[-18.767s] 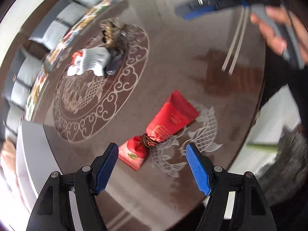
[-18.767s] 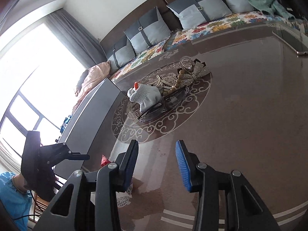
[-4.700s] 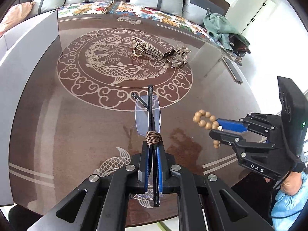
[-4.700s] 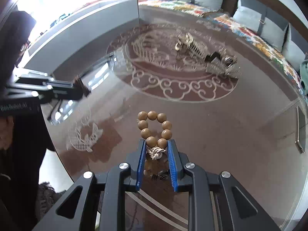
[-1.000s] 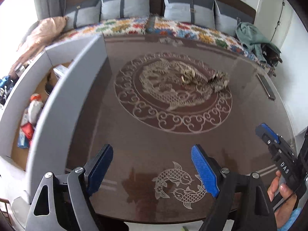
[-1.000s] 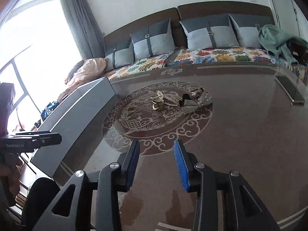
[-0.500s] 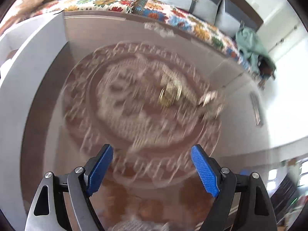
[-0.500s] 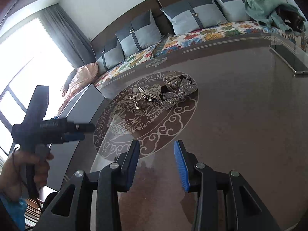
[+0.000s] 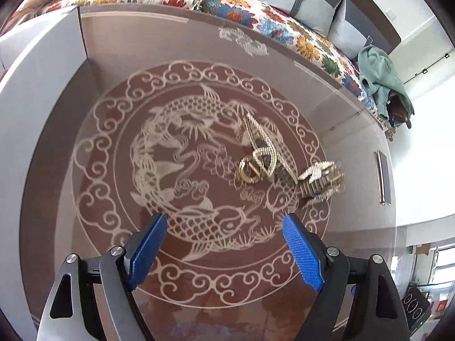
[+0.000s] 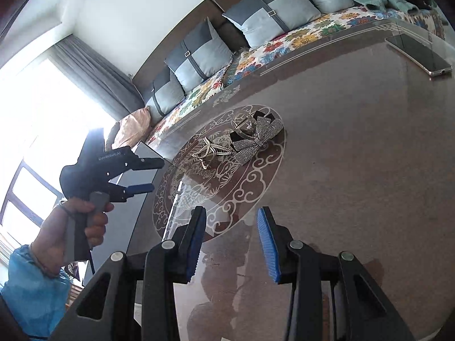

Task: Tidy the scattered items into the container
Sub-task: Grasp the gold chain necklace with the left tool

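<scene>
I am finding two items still lying out at the centre of the table [image 9: 71, 170]: a gold hair claw [image 9: 261, 153] on the koi medallion and a rhinestone bow clip [image 10: 256, 139] just beside it, seemingly touching, while the grey container [image 9: 42, 65] is standing at the table's left edge, its contents hidden from both views. I am carrying nothing: the left gripper [image 9: 224, 251] is hovering above the medallion with fingers spread wide, and the right gripper [image 10: 231, 241] is hanging farther back, fingers parted and empty. I am judging the tidy mostly done, with these two pieces left.
</scene>
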Demonstrator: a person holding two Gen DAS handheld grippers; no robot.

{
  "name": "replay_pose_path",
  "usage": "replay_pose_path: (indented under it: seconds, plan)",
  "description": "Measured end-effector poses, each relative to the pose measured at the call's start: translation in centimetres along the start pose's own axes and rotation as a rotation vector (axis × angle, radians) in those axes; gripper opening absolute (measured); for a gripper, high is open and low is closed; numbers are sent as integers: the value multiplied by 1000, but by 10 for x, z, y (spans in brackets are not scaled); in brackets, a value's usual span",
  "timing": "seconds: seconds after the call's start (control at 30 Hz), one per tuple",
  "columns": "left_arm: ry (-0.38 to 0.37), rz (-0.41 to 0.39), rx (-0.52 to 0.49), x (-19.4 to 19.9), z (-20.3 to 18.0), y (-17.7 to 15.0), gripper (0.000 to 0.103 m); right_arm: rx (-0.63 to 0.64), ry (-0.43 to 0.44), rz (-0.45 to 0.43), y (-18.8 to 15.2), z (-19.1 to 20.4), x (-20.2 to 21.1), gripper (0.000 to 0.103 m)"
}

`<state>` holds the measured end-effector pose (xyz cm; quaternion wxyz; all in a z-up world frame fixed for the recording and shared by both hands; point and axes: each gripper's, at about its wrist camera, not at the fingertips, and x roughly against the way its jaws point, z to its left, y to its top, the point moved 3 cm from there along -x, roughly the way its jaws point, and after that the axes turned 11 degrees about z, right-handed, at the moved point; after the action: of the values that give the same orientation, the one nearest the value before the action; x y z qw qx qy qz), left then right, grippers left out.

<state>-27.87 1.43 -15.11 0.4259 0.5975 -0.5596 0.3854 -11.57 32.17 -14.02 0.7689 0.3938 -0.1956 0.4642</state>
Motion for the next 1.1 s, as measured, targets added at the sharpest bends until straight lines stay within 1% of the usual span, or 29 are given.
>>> replay_pose_path:
  seconds: [0.07,0.2,0.27,0.37,0.47,0.57,0.7,0.8,0.9,0.97,1.0,1.03,1.07,1.1]
  plan:
    - [-2,7,-13,-4,-2,-5,83,1,-1,3,0,1,0,39]
    - [30,11,-59,-3,-7,-8,83,4,-4,9,-1,2,-2,39]
    - [26,0,-56,2,-5,-7,83,5,-8,14,-2,2,-4,39]
    - [-1,-2,-25,5,-1,2,83,7,-15,21,-3,3,-6,39]
    - [-23,19,7,1,-6,26,83,17,-15,25,-4,5,-8,39]
    - [-12,71,2,-16,-23,49,83,34,-23,33,-6,8,-10,39]
    - [4,140,-5,-38,-46,79,83,25,-21,43,-6,6,-12,39]
    - [49,174,-22,-54,-55,90,83,19,-14,44,-6,4,-11,39]
    - [69,207,-25,-68,-58,93,83,9,-10,48,-6,2,-12,39]
    - [96,215,-28,-72,-57,92,83,-6,-5,53,-6,0,-12,39]
    - [109,216,-32,-74,-57,92,81,-14,-2,55,-6,-2,-13,39]
    - [129,212,-39,-74,-56,92,73,-20,-1,56,-6,-3,-12,39]
    - [144,207,-47,-74,-55,92,65,-25,-1,56,-6,-3,-12,39]
    - [146,205,-53,-73,-55,91,51,-30,-1,55,-6,-4,-12,39]
